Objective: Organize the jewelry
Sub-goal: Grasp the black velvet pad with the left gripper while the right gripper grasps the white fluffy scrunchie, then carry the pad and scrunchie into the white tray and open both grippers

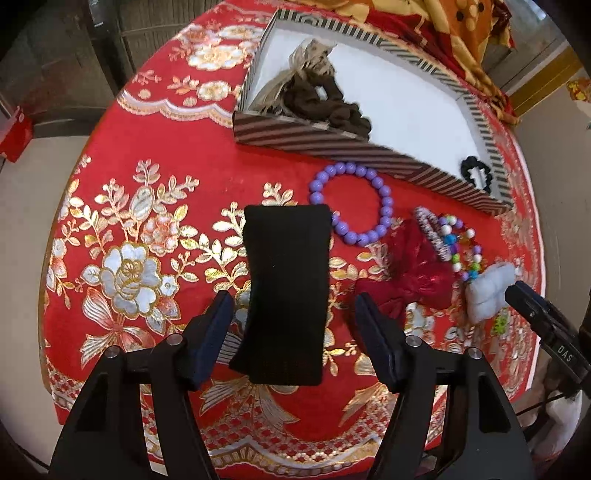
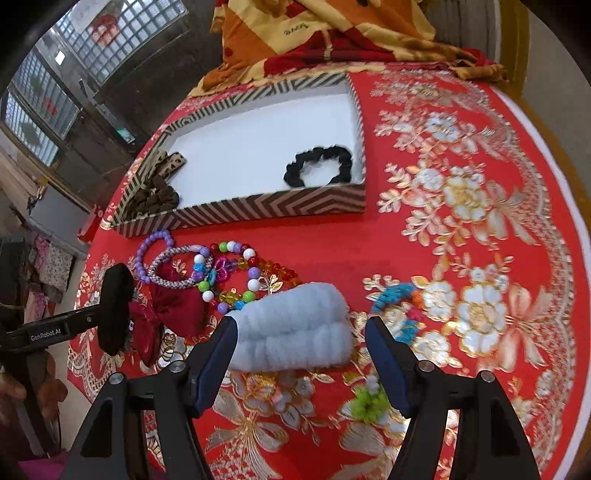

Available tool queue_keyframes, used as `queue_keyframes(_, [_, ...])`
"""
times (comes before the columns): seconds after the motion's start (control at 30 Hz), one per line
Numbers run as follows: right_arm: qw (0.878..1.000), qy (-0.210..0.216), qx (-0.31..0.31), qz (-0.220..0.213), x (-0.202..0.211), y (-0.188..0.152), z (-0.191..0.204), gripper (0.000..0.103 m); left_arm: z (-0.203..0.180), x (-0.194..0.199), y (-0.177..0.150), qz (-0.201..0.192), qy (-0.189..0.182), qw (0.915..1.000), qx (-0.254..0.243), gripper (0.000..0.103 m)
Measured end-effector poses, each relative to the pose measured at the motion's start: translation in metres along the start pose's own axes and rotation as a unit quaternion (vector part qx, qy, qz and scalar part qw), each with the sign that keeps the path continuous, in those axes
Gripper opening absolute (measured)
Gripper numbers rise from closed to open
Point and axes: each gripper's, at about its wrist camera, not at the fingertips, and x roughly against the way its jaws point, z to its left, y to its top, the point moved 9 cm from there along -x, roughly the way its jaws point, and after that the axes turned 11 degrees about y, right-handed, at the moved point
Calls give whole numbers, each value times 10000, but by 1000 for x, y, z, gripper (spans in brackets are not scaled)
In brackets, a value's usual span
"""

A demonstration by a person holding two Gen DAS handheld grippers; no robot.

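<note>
My left gripper [image 1: 293, 325] is open, its fingers on either side of a black fabric headband [image 1: 286, 291]; whether the band touches them is unclear. In the right wrist view the headband [image 2: 114, 308] sits at the left gripper's tip. My right gripper [image 2: 301, 347] is open around a fluffy pale-blue band [image 2: 291, 326] lying on the cloth. A striped tray [image 2: 243, 214] holds a black scrunchie [image 2: 319, 166] and brown hair ties [image 2: 155, 195]. A purple bead bracelet [image 1: 351, 203], a colourful bead bracelet [image 2: 236, 273] and a red bow [image 1: 410, 277] lie before the tray.
The red and gold floral tablecloth [image 1: 129, 229] covers a round table whose edge curves close on the left. A teal crochet piece [image 2: 397, 295] and a green and white flower clip [image 2: 367, 404] lie near my right gripper. An orange blanket [image 2: 314, 29] lies behind the tray.
</note>
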Motion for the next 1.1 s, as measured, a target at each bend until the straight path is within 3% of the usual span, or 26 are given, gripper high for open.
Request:
queue_keyframes(0.07, [10000, 23, -37, 57, -8, -1, -2, 64, 0, -7, -3, 136, 25, 9999, -18, 68])
queue_keyframes(0.17, [9998, 151, -98, -103, -12, -1, -2, 45, 2, -12, -4, 154, 58, 9998, -68, 67])
queue_keyframes(0.23, [9995, 184, -48, -255, -8, 0, -2, 37, 3, -12, -3, 67, 96, 9999, -108, 56])
queue_keyframes(0.3, [9994, 218, -7, -284, -3, 1, 1, 30, 6, -12, -4, 17, 183, 9997, -164, 35])
queue_keyframes(0.5, [9985, 262, 160, -456, 14, 8, 11, 26, 14, -2, -1, -142, 138, 9998, -96, 22])
queue_keyframes(0.8, [9944, 465, 423, -848, 48, 31, 37, 26, 35, 42, 13, -625, 111, 9980, -46, 21])
queue_keyframes(1.1, [9917, 571, 560, -1008, 53, 51, 51, 26, 16, 65, 38, -1022, 299, 9941, -193, 21])
